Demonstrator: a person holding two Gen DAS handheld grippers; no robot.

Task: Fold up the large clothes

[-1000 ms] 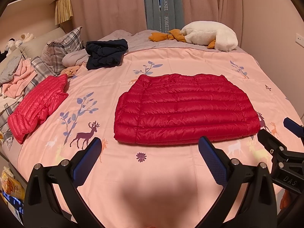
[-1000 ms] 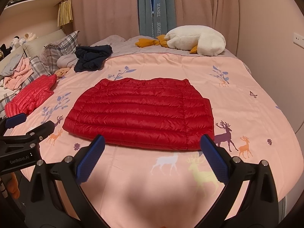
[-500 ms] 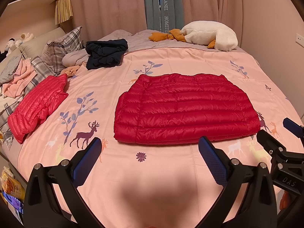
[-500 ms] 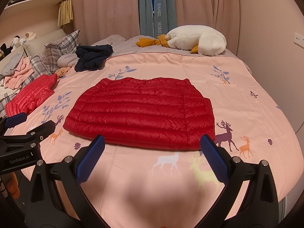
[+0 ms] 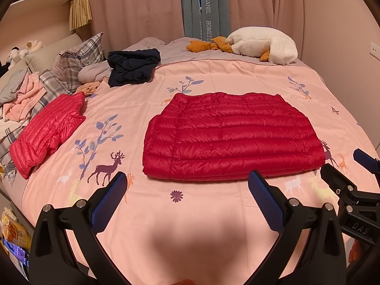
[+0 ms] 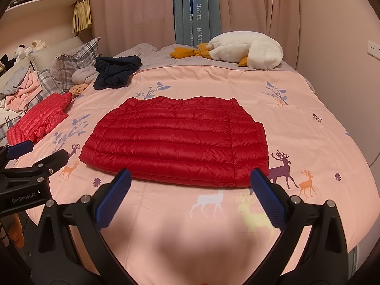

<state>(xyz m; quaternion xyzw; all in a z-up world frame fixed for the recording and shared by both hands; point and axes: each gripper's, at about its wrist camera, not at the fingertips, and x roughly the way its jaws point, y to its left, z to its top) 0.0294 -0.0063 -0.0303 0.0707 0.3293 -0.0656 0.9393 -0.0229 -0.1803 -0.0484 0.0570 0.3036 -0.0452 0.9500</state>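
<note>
Red jacket (image 5: 234, 140) lies mid frame on bed (image 5: 213, 76), flat, tidy block, sleeves not showing: folded, or set for more folds. You hold left gripper (image 5: 187, 190) and right gripper (image 6: 190, 185) low in frame, jaws wide, empty, just short of its near edge.

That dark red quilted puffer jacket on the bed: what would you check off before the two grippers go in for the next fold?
1. Dark red quilted puffer jacket lying flat: ok.
2. Left gripper open, empty: ok.
3. Right gripper open, empty: ok.
4. Near hem within reach of both: ok.
5. Lighter red quilted jacket clear of it: ok.
6. Sleeves tucked inside: cannot tell.
</note>
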